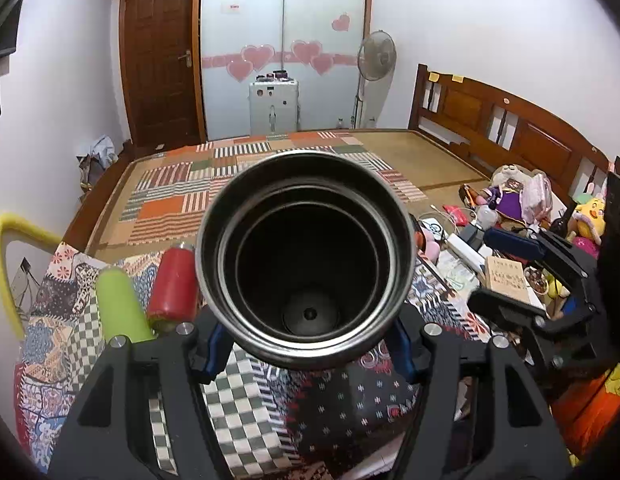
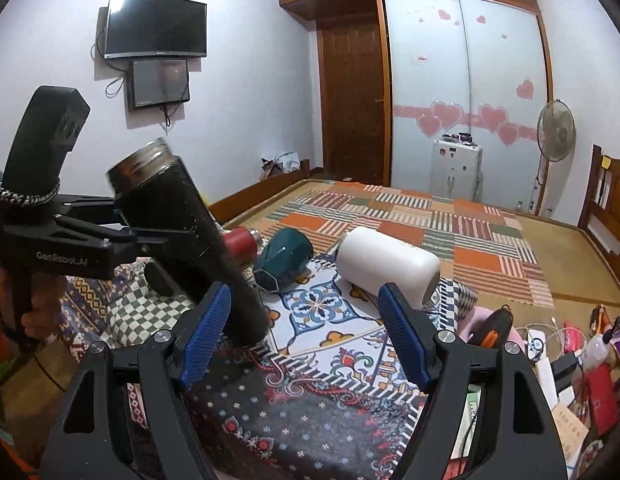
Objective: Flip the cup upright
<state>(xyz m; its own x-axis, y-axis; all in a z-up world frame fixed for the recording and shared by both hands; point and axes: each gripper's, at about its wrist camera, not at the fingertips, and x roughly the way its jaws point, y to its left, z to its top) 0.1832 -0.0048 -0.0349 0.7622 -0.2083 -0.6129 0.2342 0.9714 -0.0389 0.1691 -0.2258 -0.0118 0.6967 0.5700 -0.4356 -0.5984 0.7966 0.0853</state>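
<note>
Your black cup (image 2: 190, 236) was tilted, mouth up and leaning, its base touching the patterned cloth (image 2: 321, 312) and not yet standing straight. Your left tongs (image 2: 146, 236) held it around the body. Your right tongs (image 2: 302, 336) were wide apart and held nothing. What was left, I judged: finishing the tilt and letting go.

In the left wrist view the black cup (image 1: 306, 260) filled the centre and hid most of both blue pads (image 1: 214, 344) & the bed behind. Its rim (image 2: 140, 156) was motion-blurred in the right wrist view. Red bottle (image 2: 240, 240) was mostly hidden behind the cup; clutter at far right too small to tell.
</note>
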